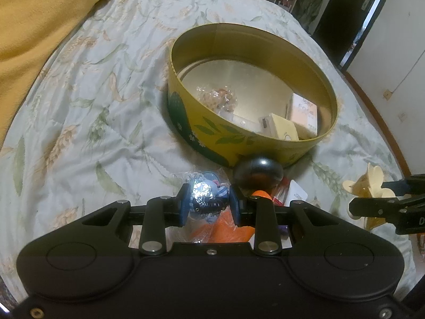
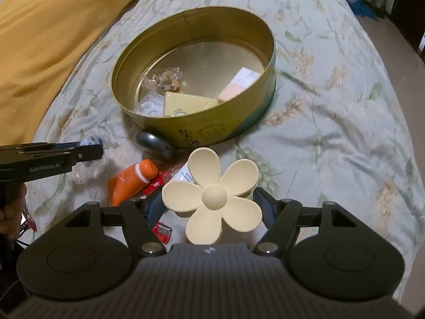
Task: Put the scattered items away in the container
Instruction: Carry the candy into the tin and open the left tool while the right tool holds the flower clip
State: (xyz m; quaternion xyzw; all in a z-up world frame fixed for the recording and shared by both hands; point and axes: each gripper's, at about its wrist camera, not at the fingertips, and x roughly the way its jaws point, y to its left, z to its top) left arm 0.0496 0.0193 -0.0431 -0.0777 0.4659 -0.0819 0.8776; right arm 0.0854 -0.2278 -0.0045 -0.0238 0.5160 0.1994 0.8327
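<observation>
A round yellow-green tin (image 1: 186,122) (image 2: 212,130) stands open on the bed and holds small boxes and a clear bag of trinkets (image 2: 162,78). My left gripper (image 1: 208,202) is shut on a clear plastic packet with a dark patterned item (image 1: 204,198), just in front of the tin. My right gripper (image 2: 209,203) is shut on a cream flower-shaped hair clip (image 2: 215,194), also seen in the left wrist view (image 1: 369,186). A black egg-shaped object (image 1: 257,174) (image 2: 154,142), an orange tube (image 2: 132,182) and red packets (image 2: 163,232) lie on the bed near the tin.
The bed has a pale floral quilt (image 1: 93,106). A yellow blanket (image 2: 53,40) lies at the far left. A white wall and dark doorway (image 1: 353,13) are at the right, shelves at the back.
</observation>
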